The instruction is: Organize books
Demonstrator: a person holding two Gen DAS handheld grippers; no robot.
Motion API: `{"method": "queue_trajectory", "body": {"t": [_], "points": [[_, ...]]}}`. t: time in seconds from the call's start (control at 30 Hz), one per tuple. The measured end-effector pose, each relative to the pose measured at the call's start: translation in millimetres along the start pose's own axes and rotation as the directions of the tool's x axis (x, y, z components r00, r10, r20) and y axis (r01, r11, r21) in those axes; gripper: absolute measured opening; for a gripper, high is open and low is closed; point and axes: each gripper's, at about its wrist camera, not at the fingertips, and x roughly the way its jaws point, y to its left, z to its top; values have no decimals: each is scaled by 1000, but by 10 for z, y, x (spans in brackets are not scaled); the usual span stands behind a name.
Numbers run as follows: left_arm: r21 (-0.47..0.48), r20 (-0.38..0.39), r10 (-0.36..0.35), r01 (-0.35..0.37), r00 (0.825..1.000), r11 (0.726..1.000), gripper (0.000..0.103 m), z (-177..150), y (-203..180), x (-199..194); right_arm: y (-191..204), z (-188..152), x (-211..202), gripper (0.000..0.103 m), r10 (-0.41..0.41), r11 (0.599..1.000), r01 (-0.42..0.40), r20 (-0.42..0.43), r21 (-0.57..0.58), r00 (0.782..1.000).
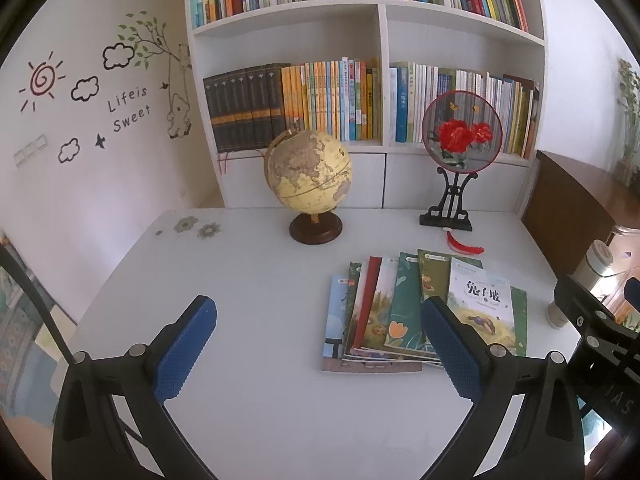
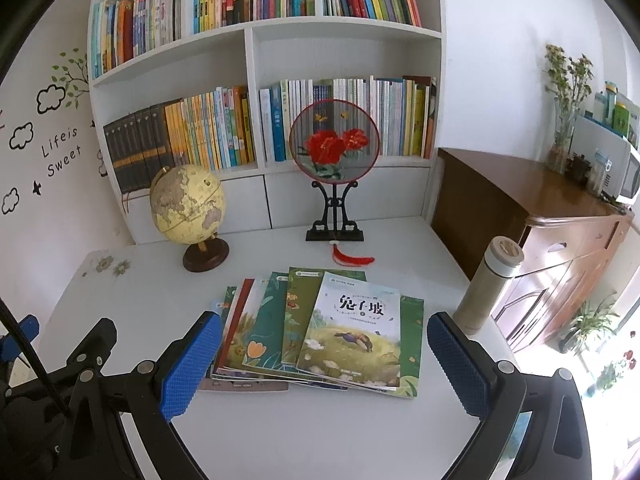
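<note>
Several thin picture books (image 1: 404, 312) lie fanned out and overlapping on the white desk (image 1: 248, 304). The top book (image 2: 356, 332) has a pale cover with a yellow meadow. My left gripper (image 1: 320, 312) is open and empty above the desk, to the left of the books; its right finger overlaps their view. My right gripper (image 2: 324, 328) is open and empty, held above the desk with the fan of books (image 2: 320, 328) seen between its fingers. The right gripper's body shows at the right edge of the left wrist view (image 1: 600, 340).
A globe (image 1: 308, 172) and a round embroidered fan on a black stand (image 1: 460, 136) stand at the back of the desk before a white bookshelf (image 1: 384, 32) full of books. A beige flask (image 2: 488, 284) stands at the desk's right edge, by a brown cabinet (image 2: 540, 220).
</note>
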Motion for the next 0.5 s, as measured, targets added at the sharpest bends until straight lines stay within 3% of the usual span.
{"method": "queue_trajectory", "body": {"t": [0.5], "points": [[-4, 5, 10, -10, 1000, 1000, 102, 88, -81, 5, -53, 46, 14, 102, 2, 1000, -2, 11, 12, 1000]]}}
